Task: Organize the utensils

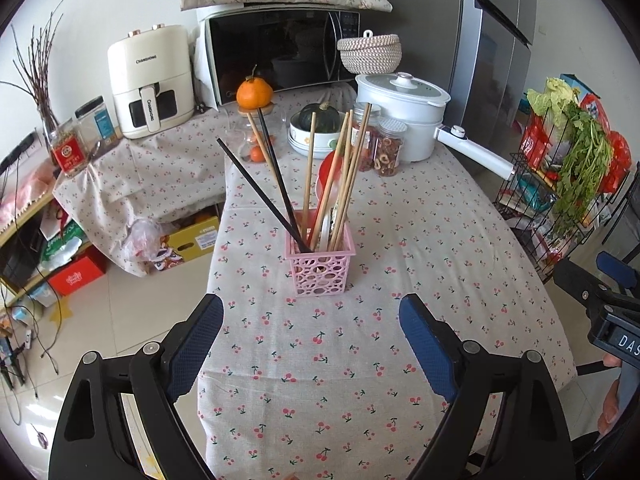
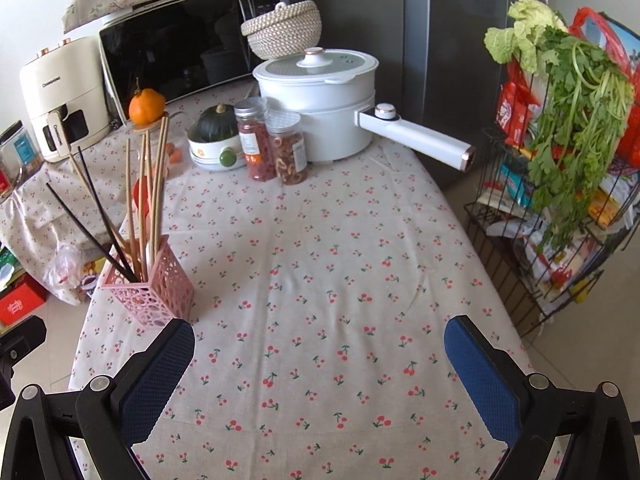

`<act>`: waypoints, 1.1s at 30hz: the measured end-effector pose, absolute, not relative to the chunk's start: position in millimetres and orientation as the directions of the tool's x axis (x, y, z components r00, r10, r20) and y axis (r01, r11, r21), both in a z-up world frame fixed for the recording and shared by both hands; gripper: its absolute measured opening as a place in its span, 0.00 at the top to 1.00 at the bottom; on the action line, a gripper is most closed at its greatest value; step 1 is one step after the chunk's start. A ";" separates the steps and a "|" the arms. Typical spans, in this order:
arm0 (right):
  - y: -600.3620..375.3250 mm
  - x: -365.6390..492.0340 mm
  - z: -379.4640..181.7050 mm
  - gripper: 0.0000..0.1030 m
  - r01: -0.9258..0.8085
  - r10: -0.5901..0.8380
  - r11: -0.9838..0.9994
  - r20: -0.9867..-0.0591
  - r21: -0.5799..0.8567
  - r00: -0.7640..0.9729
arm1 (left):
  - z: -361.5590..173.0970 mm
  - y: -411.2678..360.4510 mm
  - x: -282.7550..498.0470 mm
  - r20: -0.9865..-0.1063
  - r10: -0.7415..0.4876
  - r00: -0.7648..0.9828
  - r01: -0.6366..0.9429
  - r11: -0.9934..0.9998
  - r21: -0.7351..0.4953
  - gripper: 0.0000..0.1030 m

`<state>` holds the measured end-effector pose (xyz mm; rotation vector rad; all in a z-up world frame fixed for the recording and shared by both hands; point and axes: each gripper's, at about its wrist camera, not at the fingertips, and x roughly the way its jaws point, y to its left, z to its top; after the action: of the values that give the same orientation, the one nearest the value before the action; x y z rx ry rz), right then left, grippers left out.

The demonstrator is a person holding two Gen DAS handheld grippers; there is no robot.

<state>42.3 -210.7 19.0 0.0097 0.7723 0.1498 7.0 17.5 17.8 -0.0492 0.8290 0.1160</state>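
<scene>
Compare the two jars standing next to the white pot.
The left jar is taller, with a plain silver lid, and holds small red pieces; the right jar is shorter, its lid clear and ribbed, and holds pale dried rings. The left jar stands slightly farther back. Both are clear, upright and closed, side by side in front of the pot.

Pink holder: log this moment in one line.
pink holder upright, chopsticks inside | left gripper open, empty | right gripper open, empty
</scene>
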 end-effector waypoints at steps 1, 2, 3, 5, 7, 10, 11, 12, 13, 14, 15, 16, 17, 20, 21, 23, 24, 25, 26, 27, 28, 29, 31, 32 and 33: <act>-207.9 39.7 19.9 0.00 -0.139 0.135 0.989 -0.691 0.051 0.710 | 18.0 16.7 5.2 -0.736 0.088 0.671 -0.123 0.992 0.006 0.11; -205.8 37.2 20.3 0.00 -0.145 0.134 0.989 -0.689 0.041 0.713 | 17.6 16.8 4.0 -0.737 0.090 0.670 -0.124 0.992 0.009 0.11; -204.2 35.6 20.2 0.00 -0.151 0.135 0.988 -0.688 0.036 0.713 | 17.3 17.4 3.1 -0.738 0.093 0.669 -0.126 0.992 0.011 0.11; -201.3 33.2 19.7 0.00 -0.162 0.143 0.986 -0.689 0.038 0.711 | 17.1 19.5 2.6 -0.738 0.096 0.667 -0.129 0.992 0.013 0.11; -199.2 31.6 19.2 0.00 -0.171 0.151 0.984 -0.691 0.041 0.707 | 17.4 22.0 1.8 -0.737 0.102 0.668 -0.136 0.991 0.013 0.11; -196.9 30.0 20.6 0.00 -0.172 0.151 0.984 -0.684 0.038 0.714 | 18.5 26.0 1.3 -0.735 0.107 0.669 -0.148 0.989 0.010 0.11; -196.7 29.8 21.1 0.00 -0.169 0.150 0.985 -0.682 0.039 0.716 | 18.8 27.0 0.9 -0.735 0.107 0.669 -0.150 0.989 0.008 0.11; -197.1 29.9 21.5 0.00 -0.166 0.150 0.985 -0.681 0.042 0.717 | 19.3 27.6 0.7 -0.735 0.106 0.670 -0.151 0.989 0.005 0.11; -197.6 30.2 21.8 0.00 -0.163 0.152 0.985 -0.680 0.048 0.718 | 19.5 27.9 0.7 -0.734 0.106 0.671 -0.152 0.988 0.004 0.11; -197.9 30.8 22.1 0.00 -0.160 0.155 0.986 -0.679 0.056 0.718 | 19.8 27.8 0.6 -0.733 0.107 0.672 -0.153 0.988 0.004 0.11; -198.2 31.6 22.3 0.00 -0.157 0.157 0.986 -0.679 0.062 0.717 | 19.8 27.7 0.6 -0.733 0.107 0.672 -0.153 0.988 0.005 0.11; -198.4 32.4 22.4 0.00 -0.154 0.157 0.986 -0.680 0.066 0.717 | 19.8 27.6 0.5 -0.733 0.108 0.672 -0.154 0.988 0.005 0.11; -198.3 33.2 22.2 0.00 -0.151 0.156 0.986 -0.681 0.067 0.716 | 19.8 27.7 0.4 -0.733 0.108 0.671 -0.154 0.988 0.005 0.11; -197.0 34.5 21.4 0.00 -0.147 0.152 0.987 -0.686 0.067 0.712 | 20.2 27.3 0.1 -0.734 0.108 0.670 -0.153 0.988 0.006 0.11; -196.8 34.6 20.8 0.00 -0.148 0.153 0.987 -0.687 0.066 0.711 | 20.5 27.3 -0.6 -0.734 0.108 0.670 -0.153 0.988 0.006 0.11; -195.3 34.0 20.6 0.00 -0.150 0.151 0.987 -0.689 0.062 0.709 | 20.5 27.3 -0.2 -0.733 0.107 0.672 -0.153 0.988 0.004 0.11; -195.0 33.2 20.6 0.00 -0.150 0.149 0.987 -0.689 0.060 0.710 | 20.9 27.2 -0.5 -0.731 0.109 0.673 -0.154 0.988 0.005 0.11; -194.9 32.6 20.4 0.00 -0.149 0.148 0.987 -0.688 0.058 0.710 | 20.9 27.3 -0.8 -0.730 0.109 0.675 -0.154 0.988 0.005 0.11; -195.2 32.0 20.3 0.00 -0.150 0.147 0.987 -0.688 0.057 0.710 | 21.5 26.8 -1.3 -0.727 0.110 0.677 -0.154 0.988 0.007 0.11; -195.3 31.6 20.3 0.00 -0.149 0.147 0.987 -0.688 0.056 0.710 | 22.1 26.3 -2.2 -0.725 0.111 0.680 -0.153 0.988 0.007 0.11; -196.0 31.6 20.1 0.00 -0.150 0.147 0.987 -0.689 0.056 0.710 | 22.6 25.7 -2.7 -0.723 0.110 0.682 -0.152 0.988 0.008 0.11; -196.0 31.4 20.0 0.00 -0.150 0.146 0.987 -0.689 0.054 0.710 | 23.2 25.0 -4.1 -0.721 0.110 0.685 -0.150 0.989 0.008 0.11; -196.0 31.0 19.9 0.00 -0.152 0.145 0.987 -0.689 0.052 0.710 | 23.3 23.9 -4.9 -0.717 0.111 0.688 -0.149 0.989 0.010 0.11; -195.7 31.1 19.7 0.00 -0.155 0.145 0.987 -0.689 0.049 0.710 | 23.3 23.3 -5.3 -0.717 0.112 0.688 -0.149 0.989 0.012 0.11; -195.1 31.2 19.5 0.00 -0.157 0.144 0.987 -0.690 0.044 0.710 | 22.9 22.9 -5.0 -0.718 0.112 0.687 -0.147 0.989 0.014 0.11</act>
<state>31.2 -195.1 19.5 -0.0184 0.7637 0.1667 -5.0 22.9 22.9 -0.0464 0.8005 0.1450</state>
